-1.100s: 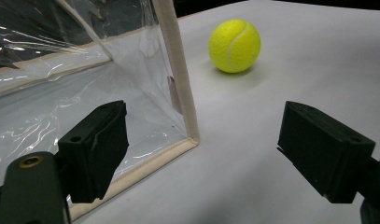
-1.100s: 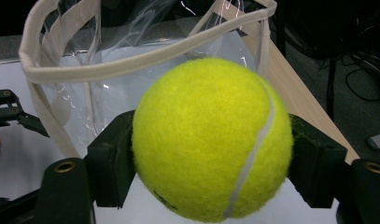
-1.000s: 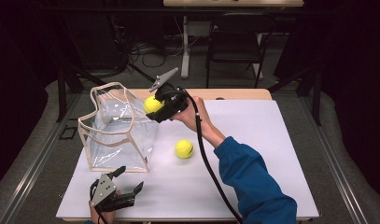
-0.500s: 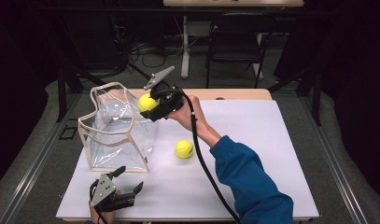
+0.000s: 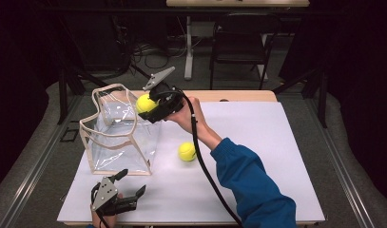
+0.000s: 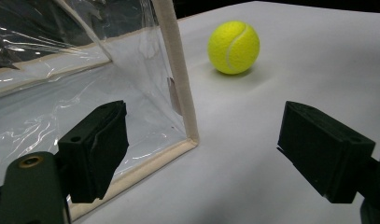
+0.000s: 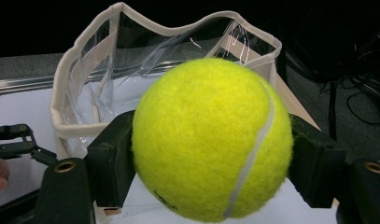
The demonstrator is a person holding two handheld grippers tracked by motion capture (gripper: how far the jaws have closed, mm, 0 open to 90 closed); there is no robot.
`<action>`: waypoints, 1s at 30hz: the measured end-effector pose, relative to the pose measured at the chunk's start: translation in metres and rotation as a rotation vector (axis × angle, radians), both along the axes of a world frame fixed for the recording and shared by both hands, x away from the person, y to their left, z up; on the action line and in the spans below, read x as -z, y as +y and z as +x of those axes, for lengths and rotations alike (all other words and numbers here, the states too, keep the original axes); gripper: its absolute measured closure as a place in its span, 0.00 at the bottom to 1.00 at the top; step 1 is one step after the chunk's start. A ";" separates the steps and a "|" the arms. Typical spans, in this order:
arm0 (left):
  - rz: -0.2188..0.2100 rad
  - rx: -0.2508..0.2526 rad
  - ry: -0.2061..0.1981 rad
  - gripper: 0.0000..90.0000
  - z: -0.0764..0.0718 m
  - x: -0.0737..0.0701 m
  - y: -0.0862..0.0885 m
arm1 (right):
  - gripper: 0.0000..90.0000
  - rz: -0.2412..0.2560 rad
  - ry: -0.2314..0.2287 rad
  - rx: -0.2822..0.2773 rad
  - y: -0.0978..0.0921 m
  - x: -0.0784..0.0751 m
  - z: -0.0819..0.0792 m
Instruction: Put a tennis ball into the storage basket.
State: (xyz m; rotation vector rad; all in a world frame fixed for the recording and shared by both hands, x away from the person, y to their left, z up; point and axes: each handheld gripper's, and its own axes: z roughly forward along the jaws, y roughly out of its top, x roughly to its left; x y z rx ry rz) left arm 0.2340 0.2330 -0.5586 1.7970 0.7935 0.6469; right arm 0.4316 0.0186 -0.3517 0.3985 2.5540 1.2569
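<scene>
A clear plastic bag [image 5: 116,135] with cream trim stands open on the white table [image 5: 257,190], left of centre. Over its right rim my right gripper [image 5: 150,105] is shut on a yellow tennis ball [image 5: 145,103], which bulks large between the jaws in the right gripper view [image 7: 211,140], the bag's mouth [image 7: 145,51] just beyond. A second tennis ball [image 5: 187,152] lies on the table right of the bag. My left gripper [image 5: 129,183] rests open near the front edge, facing the bag's corner [image 6: 183,107] and that second ball [image 6: 233,46].
The white table top has free room to the right and front. A dark chair [image 5: 238,47] and a table leg [image 5: 187,42] stand behind on the grey floor, with cables [image 5: 148,47]. The right gripper's cable [image 5: 208,171] trails along the blue sleeve [image 5: 250,185].
My right gripper has carried the held ball left and slightly up, from beside the bag to over its right rim. The left gripper and the loose ball have stayed put.
</scene>
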 end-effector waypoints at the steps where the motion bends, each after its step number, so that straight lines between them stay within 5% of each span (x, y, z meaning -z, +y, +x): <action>1: -0.001 0.000 0.001 0.18 0.000 0.000 0.000 | 0.29 0.002 -0.003 0.000 0.001 -0.001 0.000; 30: 0.001 0.015 0.017 0.18 0.001 -0.001 0.001 | 0.29 0.036 -0.029 -0.031 0.016 -0.010 -0.004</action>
